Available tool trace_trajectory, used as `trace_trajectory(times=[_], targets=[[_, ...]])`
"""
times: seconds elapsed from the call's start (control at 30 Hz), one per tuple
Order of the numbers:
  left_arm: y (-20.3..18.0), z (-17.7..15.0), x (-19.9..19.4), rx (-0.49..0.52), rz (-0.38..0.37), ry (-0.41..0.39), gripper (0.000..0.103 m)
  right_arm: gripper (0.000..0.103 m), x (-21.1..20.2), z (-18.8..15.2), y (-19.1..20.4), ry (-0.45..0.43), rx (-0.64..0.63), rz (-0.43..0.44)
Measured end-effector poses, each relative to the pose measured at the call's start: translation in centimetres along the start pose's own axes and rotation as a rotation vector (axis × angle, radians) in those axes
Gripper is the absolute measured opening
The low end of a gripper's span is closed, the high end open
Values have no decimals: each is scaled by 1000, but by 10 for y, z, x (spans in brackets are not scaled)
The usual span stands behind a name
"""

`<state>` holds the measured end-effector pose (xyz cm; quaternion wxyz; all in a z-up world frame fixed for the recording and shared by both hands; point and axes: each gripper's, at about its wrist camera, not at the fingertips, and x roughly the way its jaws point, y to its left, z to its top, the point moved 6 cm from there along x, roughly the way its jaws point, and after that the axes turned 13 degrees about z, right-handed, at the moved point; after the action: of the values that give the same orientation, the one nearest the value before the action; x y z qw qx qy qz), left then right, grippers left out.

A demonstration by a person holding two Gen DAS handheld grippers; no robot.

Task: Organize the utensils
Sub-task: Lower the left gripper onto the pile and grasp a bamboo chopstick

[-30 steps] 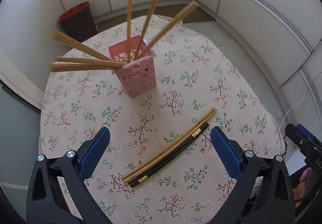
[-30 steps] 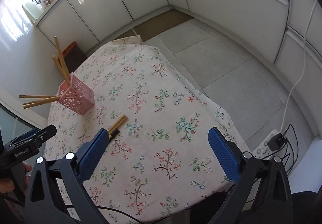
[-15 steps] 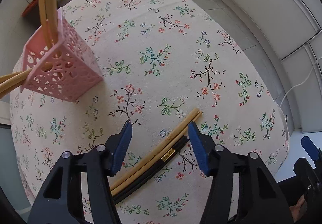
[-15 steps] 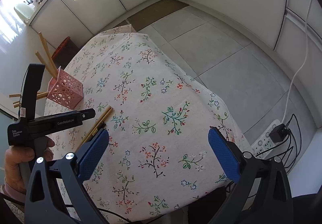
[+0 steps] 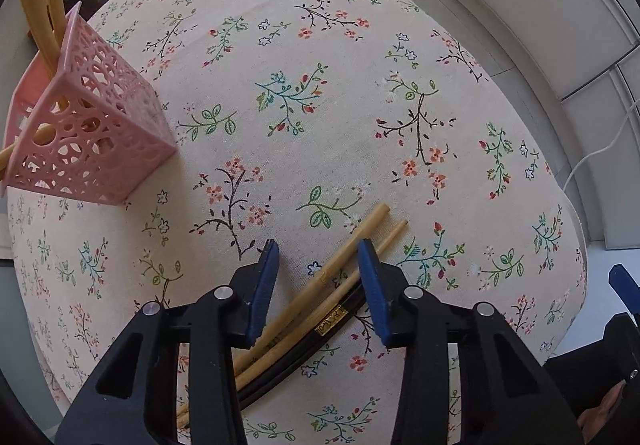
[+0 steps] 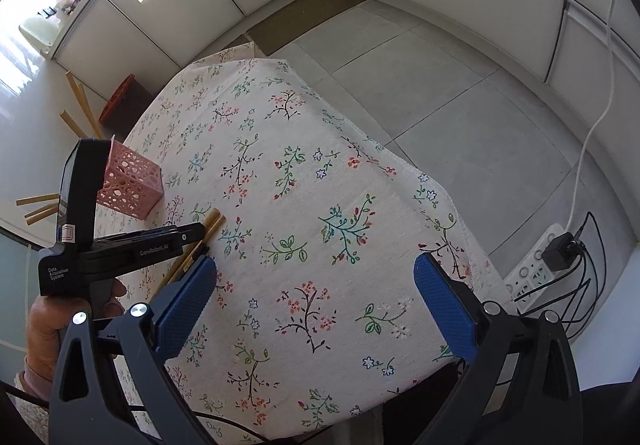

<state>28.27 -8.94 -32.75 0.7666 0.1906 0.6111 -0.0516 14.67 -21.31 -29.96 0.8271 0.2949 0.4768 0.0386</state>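
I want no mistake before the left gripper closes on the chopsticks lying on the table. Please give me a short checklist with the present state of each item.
1. Left gripper open around the wooden chopsticks: ok.
2. Only one pair between the fingers: not ok, the black chopsticks lie beside them.
3. Fingertips down at the tablecloth: cannot tell.
4. Pink holder upright, with room: ok.
5. Right gripper open, away from the grasp: ok.

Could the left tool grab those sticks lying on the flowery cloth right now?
Probably yes. The left tool is open and straddles the wooden chopsticks on the tablecloth, with nothing between.
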Motion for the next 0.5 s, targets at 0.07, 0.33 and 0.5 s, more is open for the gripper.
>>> trace_trajectory(times=[0.07, 0.33, 0.5], targets=[[-1, 0, 4, 11, 15, -8, 20, 96, 3, -1, 1, 12, 11, 5], [24, -13, -7, 17, 55, -124, 9, 96, 34, 1, 27, 65, 34, 32], [55, -33, -52, 1, 113, -263, 7, 96, 65, 8, 56, 102, 48, 26]])
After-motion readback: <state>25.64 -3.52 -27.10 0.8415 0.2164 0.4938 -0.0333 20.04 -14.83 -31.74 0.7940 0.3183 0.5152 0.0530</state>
